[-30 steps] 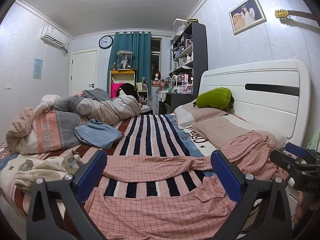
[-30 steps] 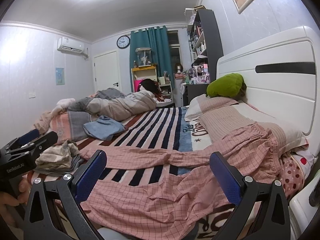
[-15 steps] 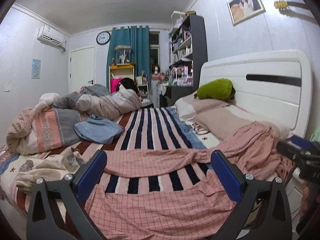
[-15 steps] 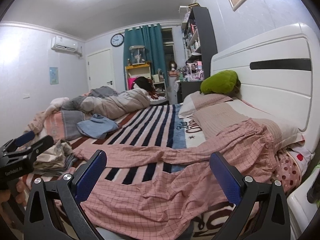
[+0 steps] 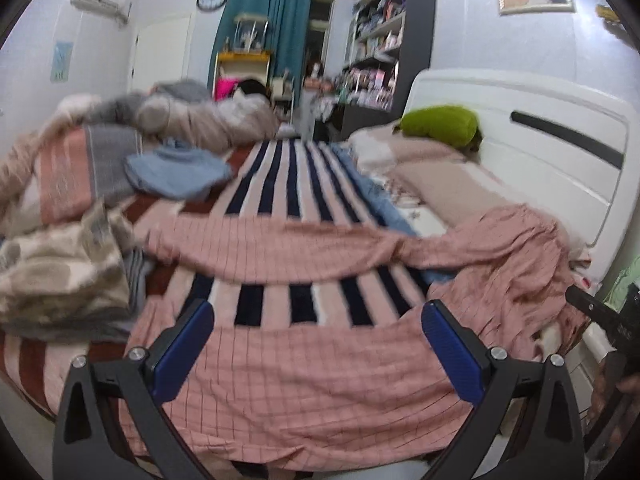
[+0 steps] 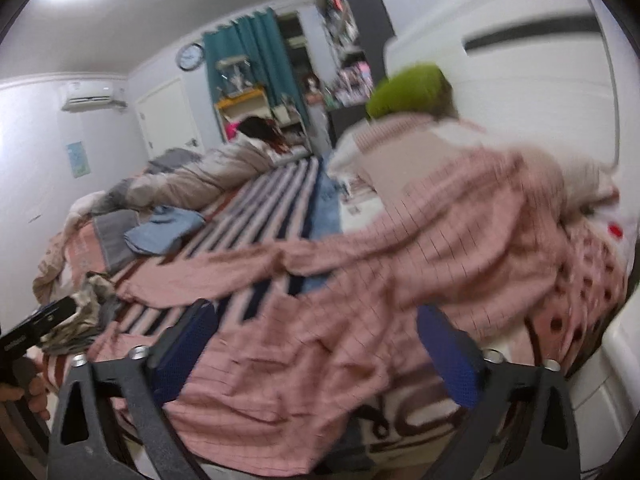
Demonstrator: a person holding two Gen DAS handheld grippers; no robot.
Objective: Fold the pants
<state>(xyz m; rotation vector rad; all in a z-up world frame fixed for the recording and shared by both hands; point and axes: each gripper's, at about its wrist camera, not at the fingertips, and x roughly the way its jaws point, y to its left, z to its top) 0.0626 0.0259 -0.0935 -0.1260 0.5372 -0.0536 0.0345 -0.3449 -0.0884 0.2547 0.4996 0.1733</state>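
Note:
Pink checked pants [image 5: 320, 384] lie spread on the striped bed, legs split: one leg [image 5: 280, 252] runs across the bed farther back, the other lies near the front edge, the waist [image 5: 520, 248] bunched at the right by the headboard. My left gripper [image 5: 318, 344] is open, low over the near leg. In the right wrist view the pants [image 6: 400, 272] fill the middle. My right gripper [image 6: 318, 344] is open, just above the fabric near the waist end. The view is blurred.
A pile of folded clothes [image 5: 60, 272] sits at the left. A blue garment [image 5: 176, 176] and a rumpled duvet [image 5: 192, 116] lie farther back. Pillows [image 5: 440, 168], a green cushion [image 5: 440, 124] and the white headboard [image 5: 540, 152] are at the right.
Both grippers have dropped and tilted down toward the pants, moving closer to the bed. The right one has swung toward the waist end. Both stay open.

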